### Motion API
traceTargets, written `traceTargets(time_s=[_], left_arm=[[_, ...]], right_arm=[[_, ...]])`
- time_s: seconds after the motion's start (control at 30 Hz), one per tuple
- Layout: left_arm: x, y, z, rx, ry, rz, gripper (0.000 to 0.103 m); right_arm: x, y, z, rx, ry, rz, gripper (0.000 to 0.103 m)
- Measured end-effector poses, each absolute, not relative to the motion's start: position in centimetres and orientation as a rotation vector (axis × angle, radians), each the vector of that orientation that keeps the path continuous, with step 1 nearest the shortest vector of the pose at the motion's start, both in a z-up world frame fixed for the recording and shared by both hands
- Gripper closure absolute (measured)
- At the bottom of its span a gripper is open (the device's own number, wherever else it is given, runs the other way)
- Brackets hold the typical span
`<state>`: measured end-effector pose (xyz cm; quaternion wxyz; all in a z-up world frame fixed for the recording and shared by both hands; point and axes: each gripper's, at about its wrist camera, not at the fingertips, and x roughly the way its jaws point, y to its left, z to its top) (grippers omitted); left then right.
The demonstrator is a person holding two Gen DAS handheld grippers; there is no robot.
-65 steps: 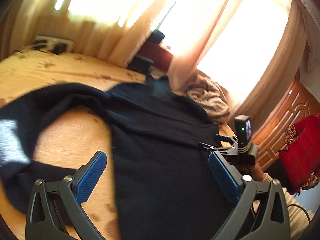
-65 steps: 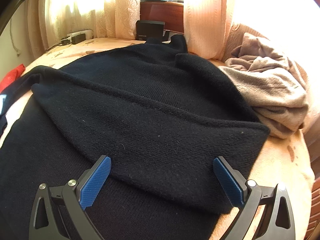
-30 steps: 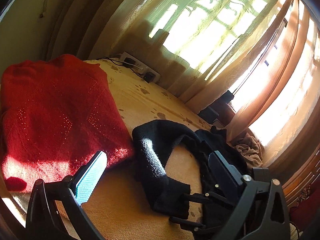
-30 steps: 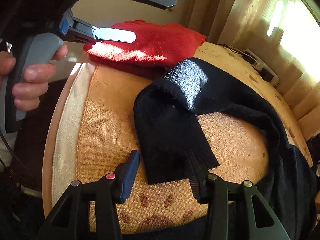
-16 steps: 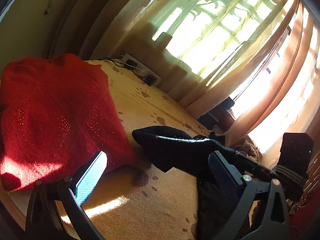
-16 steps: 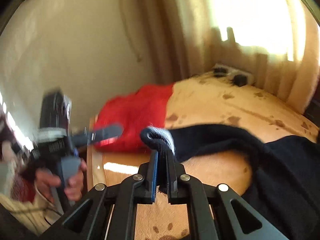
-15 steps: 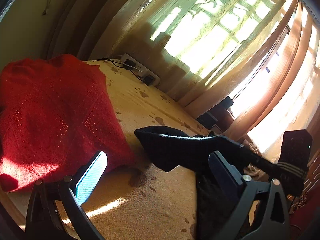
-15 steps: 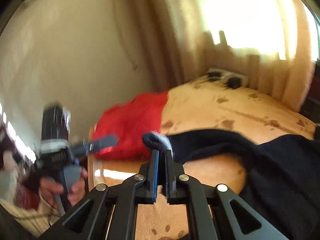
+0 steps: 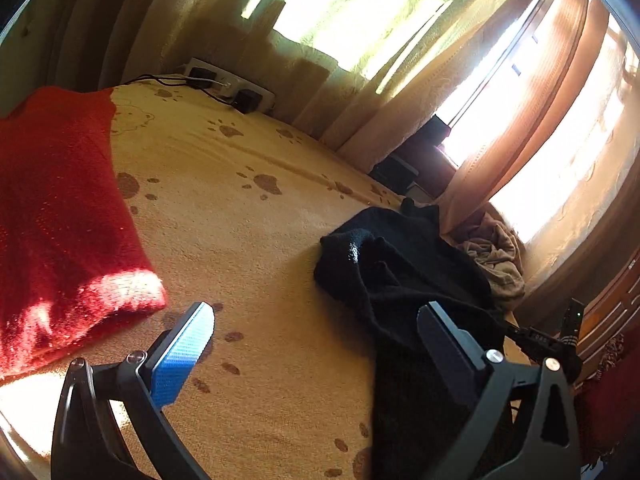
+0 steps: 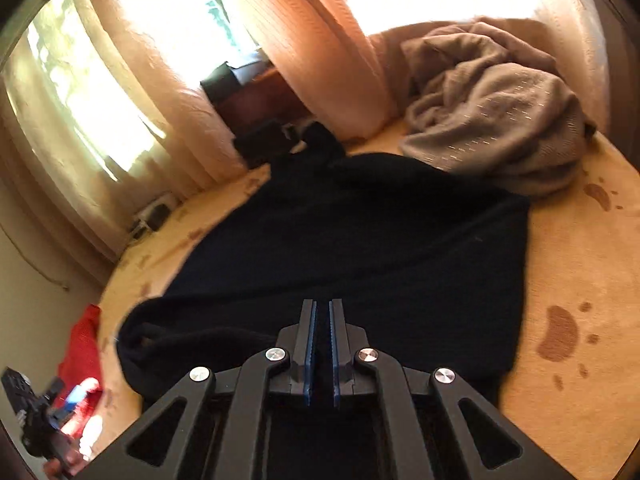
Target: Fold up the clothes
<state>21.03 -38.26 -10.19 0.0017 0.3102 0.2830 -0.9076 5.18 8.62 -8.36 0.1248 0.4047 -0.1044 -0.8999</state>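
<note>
When checked against the frames from half a second back: black sweater (image 10: 360,248) sleeve (image 10: 168,340) no longer strung out in the air toward the red sweater (image 9: 52,208); now brought back and lying across the sweater's own body, cuff end bunched at the left edge.

Right gripper (image 10: 322,320): pads drawn nearly together, only a narrow dark slit between, low over the black knit. Cannot tell whether any fabric is pinched in that slit. Half a second back, clamped on the cuff, with the camera facing the wall; now facing the curtains (image 10: 160,92) and a crumpled beige garment (image 10: 488,120).

Left gripper (image 9: 316,344): pads wide apart, nothing between them, same spread as before. Raised above the paw-print bed cover (image 9: 240,232), between the red sweater on the left and the black one on the right. Seen blurred in the right wrist view, low left corner, with a hand (image 10: 60,468) on its grip.

Black sweater on the bed cover, collar toward the curtains, far right edge touching the beige garment. Red sweater flat near the bed's left side, well apart from the black. Power strip (image 9: 228,84) at the far edge under the curtains.
</note>
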Motion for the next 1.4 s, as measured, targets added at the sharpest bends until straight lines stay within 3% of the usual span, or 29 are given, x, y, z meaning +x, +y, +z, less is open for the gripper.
traceTargets(time_s=[0.07, 0.13, 0.17, 0.2, 0.33, 0.43, 0.47, 0.57, 0.6, 0.83, 1.03, 1.07, 1.1, 1.2, 1.4], left_arm=[[20.2, -37.5, -10.2, 1.004, 0.871, -2.846, 0.0], [19.6, -37.0, -10.2, 1.021, 0.867, -2.847, 0.0], [19.4, -36.8, -10.2, 1.025, 0.864, -2.848, 0.0], [19.3, -36.5, -10.1, 1.029, 0.86, -2.847, 0.0], [18.4, -34.9, -10.0, 1.054, 0.838, -2.857, 0.0], [18.0, -33.7, -9.9, 1.082, 0.805, -2.874, 0.0], [17.9, -33.3, -9.9, 1.092, 0.794, -2.877, 0.0], [17.9, -33.0, -10.0, 1.109, 0.776, -2.87, 0.0], [17.9, -33.0, -10.1, 1.113, 0.773, -2.866, 0.0], [17.6, -33.1, -10.6, 1.14, 0.774, -2.839, 0.0], [16.8, -32.7, -10.9, 1.166, 0.76, -2.829, 0.0], [16.6, -32.7, -11.0, 1.172, 0.757, -2.827, 0.0], [16.5, -32.6, -11.1, 1.179, 0.755, -2.824, 0.0], [16.1, -32.6, -11.3, 1.192, 0.752, -2.817, 0.0], [16.1, -33.4, -11.1, 1.162, 0.764, -2.801, 0.0]], right_arm=[[6.4, 9.0, -8.4, 1.132, -0.118, -2.665, 0.085], [8.1, 8.7, -8.1, 1.029, 0.079, -2.688, 0.051], [9.0, 8.4, -7.9, 0.963, 0.167, -2.695, 0.016], [10.0, 8.2, -7.6, 0.896, 0.254, -2.697, 0.004], [11.7, 6.3, -7.2, 0.745, 0.49, -2.624, 0.004], [12.2, 5.3, -7.5, 0.696, 0.606, -2.571, 0.005], [12.4, 4.8, -7.8, 0.676, 0.669, -2.554, 0.009], [12.8, 2.7, -9.3, 0.656, 0.864, -2.464, 0.046], [12.9, 2.2, -9.9, 0.649, 0.931, -2.435, 0.053], [12.7, -0.1, -13.5, 0.587, 1.288, -2.202, 0.053], [10.3, -0.5, -12.7, 0.728, 1.148, -2.15, 0.053], [9.9, -0.5, -12.5, 0.752, 1.121, -2.141, 0.061], [9.5, -0.6, -12.3, 0.776, 1.094, -2.132, 0.076], [8.7, -0.8, -11.7, 0.825, 1.023, -2.116, 0.095], [12.3, -1.7, -5.3, 0.677, 0.831, -2.147, 0.095]])
